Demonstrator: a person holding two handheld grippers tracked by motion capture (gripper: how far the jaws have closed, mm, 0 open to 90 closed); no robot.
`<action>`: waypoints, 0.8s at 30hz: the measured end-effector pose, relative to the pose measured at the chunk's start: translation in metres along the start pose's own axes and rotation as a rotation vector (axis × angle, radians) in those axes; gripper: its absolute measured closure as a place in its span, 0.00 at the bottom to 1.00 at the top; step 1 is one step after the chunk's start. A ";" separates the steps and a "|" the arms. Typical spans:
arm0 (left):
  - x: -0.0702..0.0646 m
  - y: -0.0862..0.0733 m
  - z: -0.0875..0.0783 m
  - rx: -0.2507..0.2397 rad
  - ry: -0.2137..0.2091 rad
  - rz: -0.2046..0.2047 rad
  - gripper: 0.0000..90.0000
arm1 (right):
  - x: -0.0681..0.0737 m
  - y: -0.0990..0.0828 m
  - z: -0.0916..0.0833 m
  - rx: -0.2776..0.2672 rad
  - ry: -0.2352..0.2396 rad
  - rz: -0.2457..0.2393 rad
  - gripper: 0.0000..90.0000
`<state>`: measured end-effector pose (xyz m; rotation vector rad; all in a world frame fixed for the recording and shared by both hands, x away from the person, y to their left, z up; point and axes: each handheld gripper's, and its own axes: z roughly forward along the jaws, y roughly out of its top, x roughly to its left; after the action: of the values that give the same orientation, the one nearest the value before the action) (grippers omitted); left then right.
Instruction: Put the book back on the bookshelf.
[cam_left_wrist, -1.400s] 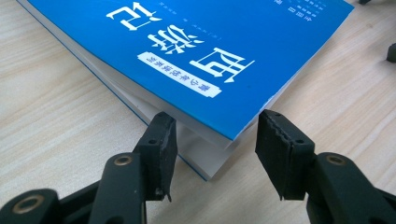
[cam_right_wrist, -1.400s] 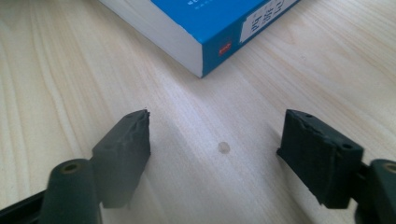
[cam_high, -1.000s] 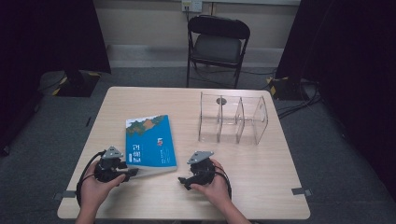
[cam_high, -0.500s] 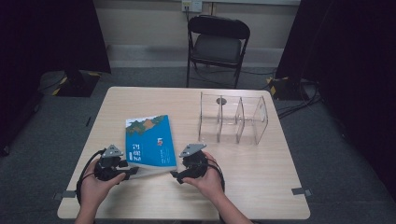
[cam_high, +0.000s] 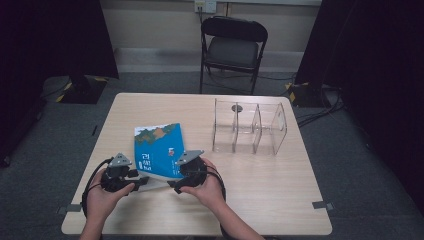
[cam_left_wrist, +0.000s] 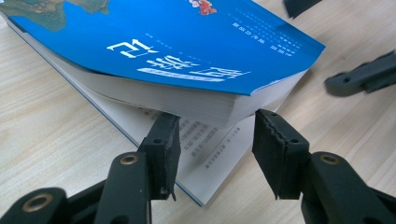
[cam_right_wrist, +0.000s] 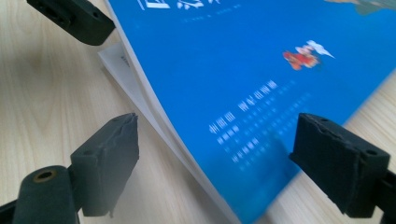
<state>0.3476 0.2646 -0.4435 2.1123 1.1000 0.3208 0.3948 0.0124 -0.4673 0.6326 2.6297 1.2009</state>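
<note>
1. Blue-covered book (cam_high: 159, 150) lies on the wooden bench (cam_high: 280, 195) in the high view, long axis running away from the person, tilted slightly left. A clear divided organizer (cam_high: 250, 127) stands well apart to its right; a black folding chair (cam_high: 232, 47) stands beyond the bench. The left gripper (cam_high: 142, 181) and right gripper (cam_high: 172, 185) sit at the book's near edge.

2. Left gripper view: its fingers (cam_left_wrist: 163, 149) have just been closing beneath the raised near corner, without pressing the pages; loose bottom pages rest flat.

3. Right gripper view: fingers (cam_right_wrist: 109, 154) spread wide, straddling the book's corner, clenched on nothing.
</note>
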 end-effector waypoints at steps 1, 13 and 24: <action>0.000 0.000 0.000 -0.002 0.003 0.003 0.58 | 0.001 0.001 0.002 0.000 0.005 -0.001 0.16; -0.002 0.003 -0.001 -0.004 0.003 0.002 0.59 | 0.012 0.011 0.025 0.004 -0.021 -0.056 0.15; 0.000 0.000 0.000 -0.008 0.000 -0.006 0.59 | 0.013 0.012 0.030 -0.031 -0.049 -0.118 0.37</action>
<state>0.3472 0.2647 -0.4434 2.1016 1.1027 0.3223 0.3968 0.0451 -0.4780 0.4880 2.5639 1.1739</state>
